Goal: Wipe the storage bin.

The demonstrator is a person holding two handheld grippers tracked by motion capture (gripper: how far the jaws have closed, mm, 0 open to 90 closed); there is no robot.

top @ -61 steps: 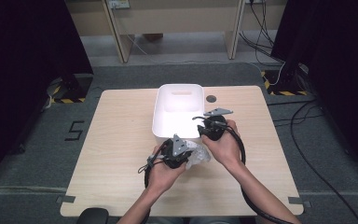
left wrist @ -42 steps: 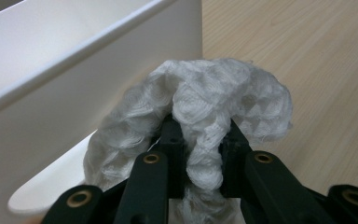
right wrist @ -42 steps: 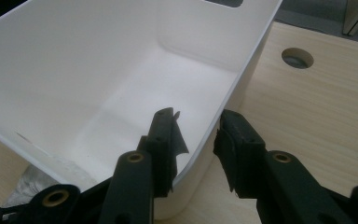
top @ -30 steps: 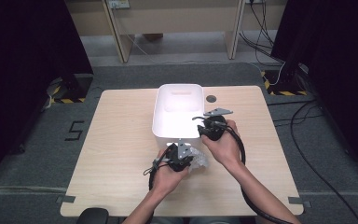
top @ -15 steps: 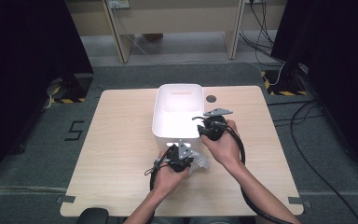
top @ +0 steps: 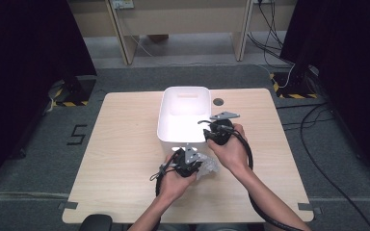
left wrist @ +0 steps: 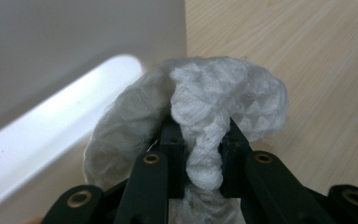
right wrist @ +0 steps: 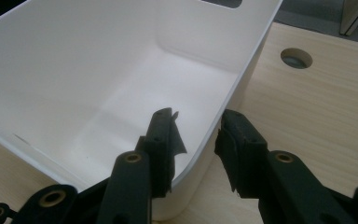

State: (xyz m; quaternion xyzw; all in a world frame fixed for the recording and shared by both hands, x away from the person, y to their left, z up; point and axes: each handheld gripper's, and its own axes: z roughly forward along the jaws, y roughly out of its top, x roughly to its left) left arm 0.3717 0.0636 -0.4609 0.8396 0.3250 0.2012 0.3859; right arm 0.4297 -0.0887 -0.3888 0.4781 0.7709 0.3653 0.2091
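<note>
A crumpled white mesh cloth [left wrist: 214,102] lies bunched between the jaws of my left gripper [left wrist: 200,140], which is shut on it. From above, the left gripper [top: 189,153] and the cloth [top: 208,168] sit on the table just in front of the white plastic bin [top: 183,89]. My right gripper [top: 207,132] is at the bin's near right corner. Its jaws have just been opening and now straddle the bin wall [right wrist: 214,116], one finger [right wrist: 161,140] inside and one outside, without pressing on it. The bin looks empty inside.
The light wooden table [top: 125,144] has a round cable hole [top: 218,101] behind the bin, also seen as the hole [right wrist: 296,57] in the right gripper view. Cables trail on the floor at the far right. Black curtains stand on both sides.
The left hand with the cloth has shifted slightly right since the earliest frame. The right hand has stayed at the bin's corner.
</note>
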